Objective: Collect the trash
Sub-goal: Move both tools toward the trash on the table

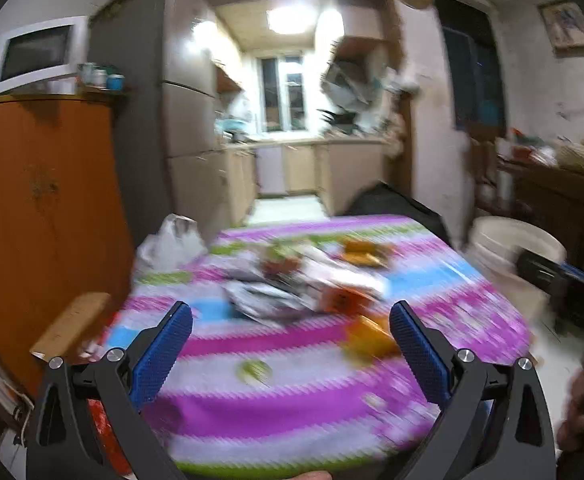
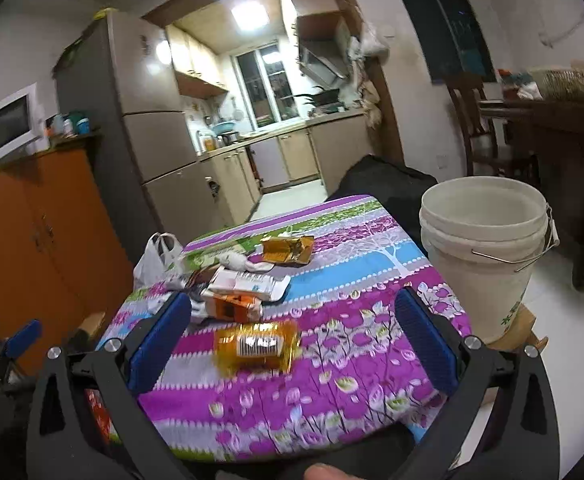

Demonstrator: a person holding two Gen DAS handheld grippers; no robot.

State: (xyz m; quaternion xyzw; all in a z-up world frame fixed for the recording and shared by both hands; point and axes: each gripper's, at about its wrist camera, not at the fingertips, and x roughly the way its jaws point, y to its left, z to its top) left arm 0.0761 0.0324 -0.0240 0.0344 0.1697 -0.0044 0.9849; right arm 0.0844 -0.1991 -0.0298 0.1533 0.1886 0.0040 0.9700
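Trash lies on a table with a purple flowered cloth (image 2: 356, 344). A crumpled gold wrapper (image 2: 256, 346) lies nearest, between my right gripper's (image 2: 292, 332) open blue fingers and just beyond them. Behind it are an orange packet (image 2: 233, 307), a white carton (image 2: 247, 282), another gold wrapper (image 2: 287, 250) and a white plastic bag (image 2: 157, 256). A white bucket (image 2: 484, 248) stands right of the table. My left gripper (image 1: 292, 338) is open and empty above the table's near part (image 1: 251, 412); its view is blurred, showing the trash pile (image 1: 292, 284) and the bucket (image 1: 512, 248).
An orange cabinet (image 2: 39, 248) with a microwave (image 2: 3, 128) stands at the left. A fridge (image 2: 147, 120) and kitchen lie behind. A dark chair (image 2: 476, 120) and a cluttered side table (image 2: 564, 120) stand at the right. A black bag (image 2: 388, 184) sits behind the table.
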